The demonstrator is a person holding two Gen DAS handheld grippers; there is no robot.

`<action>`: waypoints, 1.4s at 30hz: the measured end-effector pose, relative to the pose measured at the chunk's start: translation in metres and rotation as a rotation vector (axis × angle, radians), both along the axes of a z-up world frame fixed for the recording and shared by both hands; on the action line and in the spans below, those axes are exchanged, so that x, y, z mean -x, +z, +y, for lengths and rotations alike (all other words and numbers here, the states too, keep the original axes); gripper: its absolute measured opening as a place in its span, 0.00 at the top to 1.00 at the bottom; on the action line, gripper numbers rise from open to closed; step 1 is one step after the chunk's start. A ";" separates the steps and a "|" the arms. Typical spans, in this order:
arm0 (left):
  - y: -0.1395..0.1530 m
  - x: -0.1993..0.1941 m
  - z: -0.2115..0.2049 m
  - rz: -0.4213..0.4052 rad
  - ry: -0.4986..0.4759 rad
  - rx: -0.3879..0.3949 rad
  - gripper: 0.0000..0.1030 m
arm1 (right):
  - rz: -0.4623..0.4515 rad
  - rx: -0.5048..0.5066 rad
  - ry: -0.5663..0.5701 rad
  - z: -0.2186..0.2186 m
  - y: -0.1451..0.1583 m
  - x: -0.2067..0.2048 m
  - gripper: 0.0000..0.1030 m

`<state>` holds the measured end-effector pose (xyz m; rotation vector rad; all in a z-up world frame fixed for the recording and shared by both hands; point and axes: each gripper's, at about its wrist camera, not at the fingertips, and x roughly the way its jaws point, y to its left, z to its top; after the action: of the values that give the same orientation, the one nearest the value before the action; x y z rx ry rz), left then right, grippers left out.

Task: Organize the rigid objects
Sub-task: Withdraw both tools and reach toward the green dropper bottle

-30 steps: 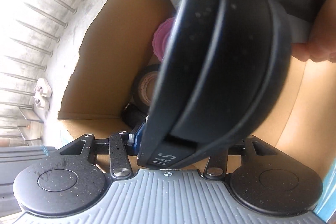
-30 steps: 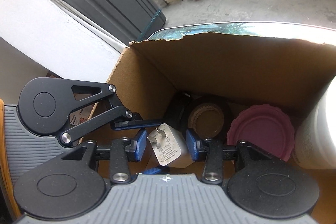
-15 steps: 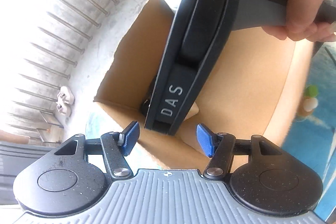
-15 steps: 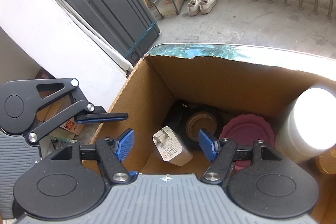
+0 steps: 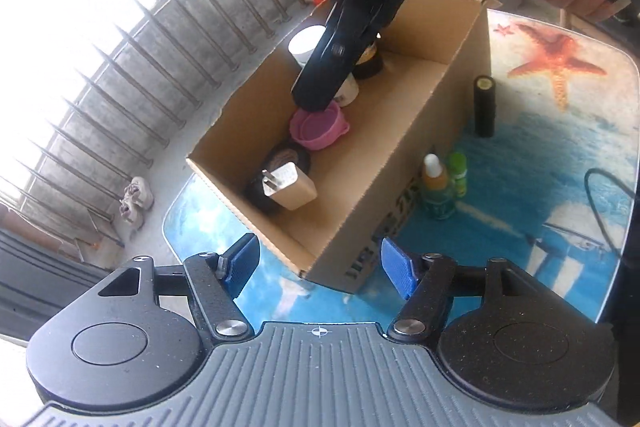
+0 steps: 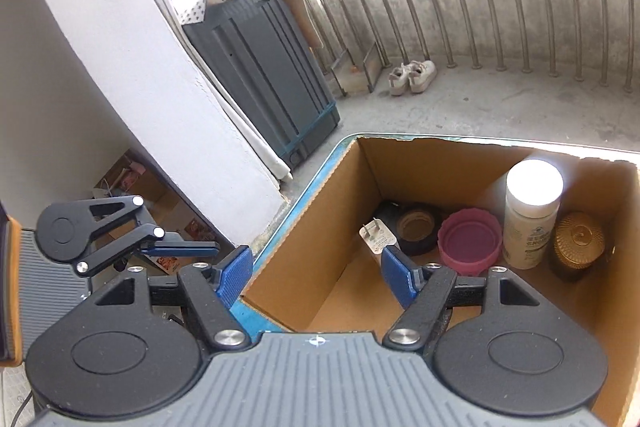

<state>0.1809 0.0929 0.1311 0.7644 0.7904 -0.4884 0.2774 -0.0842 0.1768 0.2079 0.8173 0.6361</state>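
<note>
Both grippers, left gripper (image 5: pixel 318 263) and right gripper (image 6: pixel 316 277), are hanging unclenched and empty, jaws just widening, charger (image 5: pixel 290 185) resting in the box (image 5: pixel 400 163), so I'm heading cleanly toward the bottles (image 5: pixel 442 187) at three o'clock.

1 box (image 6: pixel 320 227) – 1 charger (image 6: pixel 376 237), 1 tape roll (image 6: pixel 416 229), 2 jars (image 6: pixel 470 241) (image 6: pixel 578 245), 3 bottles (image 6: pixel 530 215) (image 5: pixel 435 187) (image 5: pixel 457 174)

Sea-print table (image 5: pixel 560 155) carries cardboard box (image 5: pixel 384 163), black cylinder (image 5: pixel 485 106), 2 small bottles (image 5: pixel 442 187).

The right claw (image 5: pixel 316 95) hides part of the white bottle (image 5: pixel 306 41).
</note>
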 end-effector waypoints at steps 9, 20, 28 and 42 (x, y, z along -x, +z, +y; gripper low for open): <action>-0.024 0.062 -0.007 -0.011 0.013 0.118 0.34 | -0.061 -0.011 -0.100 -0.031 0.004 0.072 0.22; -0.071 0.058 -0.004 -0.077 0.120 0.572 0.46 | -0.044 -0.051 -0.195 -0.058 -0.033 0.115 0.22; -0.110 0.020 -0.021 -0.025 0.177 0.625 0.59 | -0.011 -0.085 -0.201 -0.058 -0.052 0.101 0.22; -0.116 0.014 -0.020 -0.036 0.135 0.608 0.70 | -0.014 -0.033 -0.103 -0.034 -0.056 0.092 0.22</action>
<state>0.1665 0.0733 0.0151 0.1543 0.6066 -0.5531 0.1850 -0.1177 0.1206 0.2737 0.7782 0.5534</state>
